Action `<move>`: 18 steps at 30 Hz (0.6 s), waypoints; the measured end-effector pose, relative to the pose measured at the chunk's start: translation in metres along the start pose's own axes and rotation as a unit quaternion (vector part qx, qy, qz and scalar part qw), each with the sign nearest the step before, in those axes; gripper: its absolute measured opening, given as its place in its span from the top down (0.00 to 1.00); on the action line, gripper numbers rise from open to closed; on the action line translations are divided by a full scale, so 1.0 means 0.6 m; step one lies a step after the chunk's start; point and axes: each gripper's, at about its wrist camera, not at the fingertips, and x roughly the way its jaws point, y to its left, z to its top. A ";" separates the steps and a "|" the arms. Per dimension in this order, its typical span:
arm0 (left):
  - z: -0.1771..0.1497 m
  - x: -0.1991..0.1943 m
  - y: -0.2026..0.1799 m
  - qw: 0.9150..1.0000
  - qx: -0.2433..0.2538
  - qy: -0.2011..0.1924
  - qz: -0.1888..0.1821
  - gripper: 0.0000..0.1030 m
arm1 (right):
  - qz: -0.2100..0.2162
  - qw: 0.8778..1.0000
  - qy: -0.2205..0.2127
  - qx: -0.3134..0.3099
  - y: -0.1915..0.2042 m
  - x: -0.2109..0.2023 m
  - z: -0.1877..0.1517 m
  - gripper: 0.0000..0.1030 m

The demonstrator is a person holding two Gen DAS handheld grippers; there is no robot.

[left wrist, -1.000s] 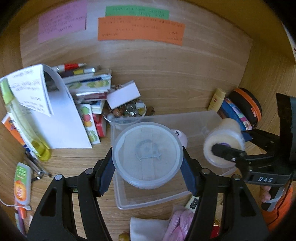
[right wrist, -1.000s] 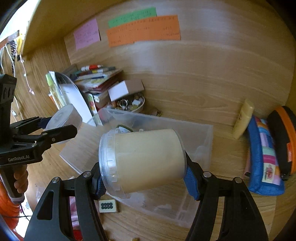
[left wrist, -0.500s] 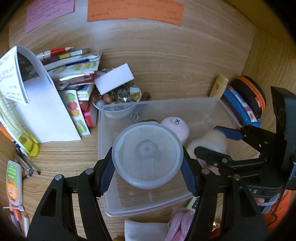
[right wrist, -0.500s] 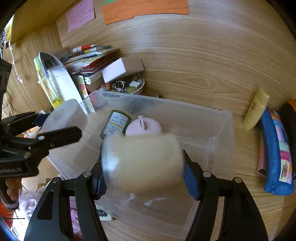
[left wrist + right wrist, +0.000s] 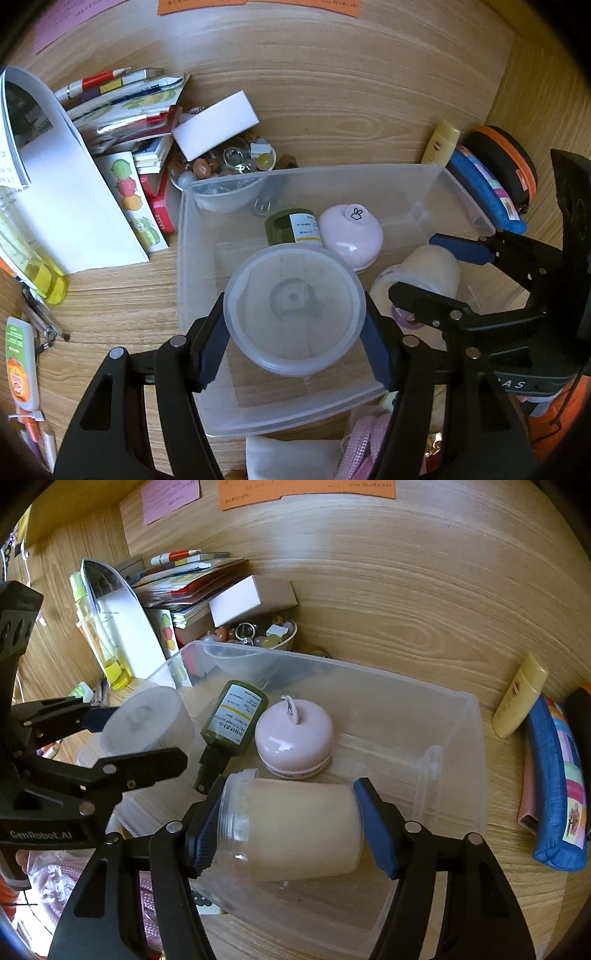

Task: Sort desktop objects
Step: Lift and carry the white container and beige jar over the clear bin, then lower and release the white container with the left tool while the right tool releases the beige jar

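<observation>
Left wrist: left gripper (image 5: 293,334) fingers clamped the round lid (image 5: 293,308) by its rim, over the clear bin (image 5: 458,184).
Right wrist: right gripper (image 5: 288,829) fingers pinched the cream jar (image 5: 291,830) end to end, sideways, low inside the bin beside the green bottle (image 5: 232,720).

Desk (image 5: 332,110) of matt grained wood; bin (image 5: 443,760) of clear, smooth plastic — frosted translucent plastic tub (image 5: 293,308), glossy pink jar (image 5: 295,738), rough blue cloth pouch (image 5: 550,786), matt paper notes (image 5: 306,491).
</observation>
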 end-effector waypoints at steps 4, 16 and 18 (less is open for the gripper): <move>-0.003 0.000 -0.001 1.000 0.006 0.002 0.000 0.37 | -0.001 1.000 -0.001 -0.001 0.002 -0.001 -0.002 0.38; -0.006 -0.003 -0.007 1.000 0.026 0.013 -0.003 0.36 | 0.008 1.000 0.000 -0.004 0.006 -0.018 -0.006 0.37; -0.005 -0.003 -0.008 1.000 0.022 0.013 -0.002 0.36 | 0.004 1.000 -0.008 -0.010 0.010 -0.024 -0.006 0.35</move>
